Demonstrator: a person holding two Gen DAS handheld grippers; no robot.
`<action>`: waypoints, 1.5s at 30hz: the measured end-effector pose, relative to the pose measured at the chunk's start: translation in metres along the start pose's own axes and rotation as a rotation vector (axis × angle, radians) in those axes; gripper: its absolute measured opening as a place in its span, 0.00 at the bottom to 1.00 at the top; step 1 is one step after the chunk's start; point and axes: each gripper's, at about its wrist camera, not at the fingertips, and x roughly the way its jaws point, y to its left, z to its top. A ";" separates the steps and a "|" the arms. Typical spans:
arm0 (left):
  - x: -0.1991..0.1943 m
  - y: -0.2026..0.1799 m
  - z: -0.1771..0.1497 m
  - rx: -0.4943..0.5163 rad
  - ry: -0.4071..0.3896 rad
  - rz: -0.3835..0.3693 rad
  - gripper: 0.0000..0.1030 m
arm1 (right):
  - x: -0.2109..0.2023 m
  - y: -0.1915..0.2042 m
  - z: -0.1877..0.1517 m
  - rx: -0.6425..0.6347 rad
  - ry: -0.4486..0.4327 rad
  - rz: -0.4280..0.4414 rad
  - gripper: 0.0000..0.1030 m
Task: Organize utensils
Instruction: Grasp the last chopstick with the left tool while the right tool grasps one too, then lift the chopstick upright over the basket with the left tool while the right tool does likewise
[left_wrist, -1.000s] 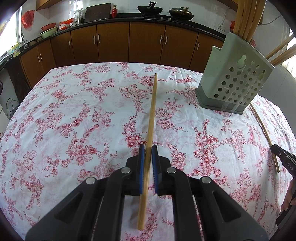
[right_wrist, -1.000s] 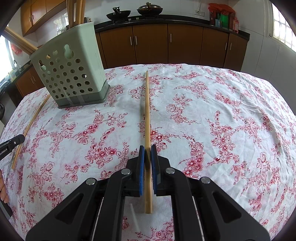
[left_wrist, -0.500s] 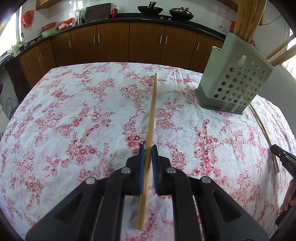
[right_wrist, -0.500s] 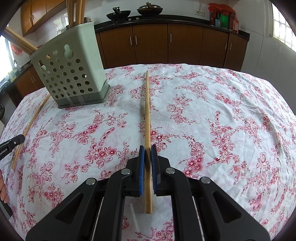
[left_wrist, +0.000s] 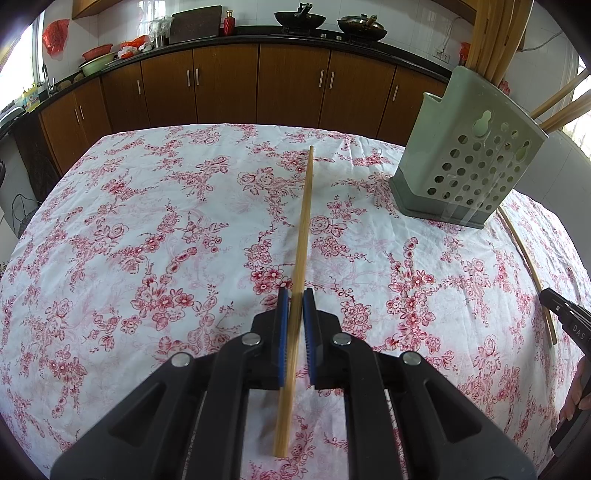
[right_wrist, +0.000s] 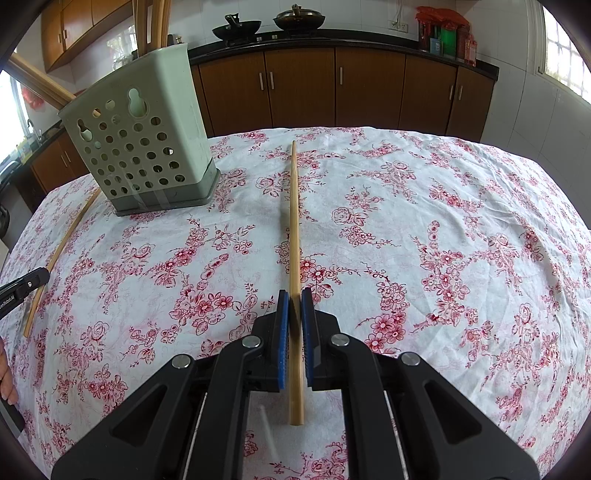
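Observation:
My left gripper (left_wrist: 294, 295) is shut on a wooden chopstick (left_wrist: 304, 218) that points forward, low over the flowered tablecloth (left_wrist: 147, 240). My right gripper (right_wrist: 294, 295) is shut on a second chopstick (right_wrist: 293, 214) in the same way. A pale green perforated utensil holder (left_wrist: 469, 162) (right_wrist: 144, 147) stands between the two, with several chopsticks (left_wrist: 491, 37) upright in it. In the left wrist view the right gripper's tip (left_wrist: 561, 314) shows at the right edge with its chopstick (left_wrist: 528, 266). The right wrist view catches the left gripper's tip (right_wrist: 27, 284) and its chopstick (right_wrist: 62, 247).
Brown kitchen cabinets (left_wrist: 288, 85) under a dark counter run behind the table, with two woks (left_wrist: 299, 16) on the stove. The person's fingers (left_wrist: 576, 395) show at the frame edge. The cloth's far edge (right_wrist: 351, 129) drops off toward the cabinets.

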 end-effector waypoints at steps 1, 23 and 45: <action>0.000 0.000 0.000 0.000 0.000 0.000 0.11 | 0.000 0.000 0.000 0.000 0.000 0.000 0.08; -0.001 0.000 0.000 0.000 -0.001 0.001 0.11 | 0.000 0.000 0.000 0.000 0.000 -0.003 0.08; -0.115 -0.015 0.035 0.049 -0.280 -0.063 0.08 | -0.104 -0.008 0.033 0.034 -0.308 0.031 0.07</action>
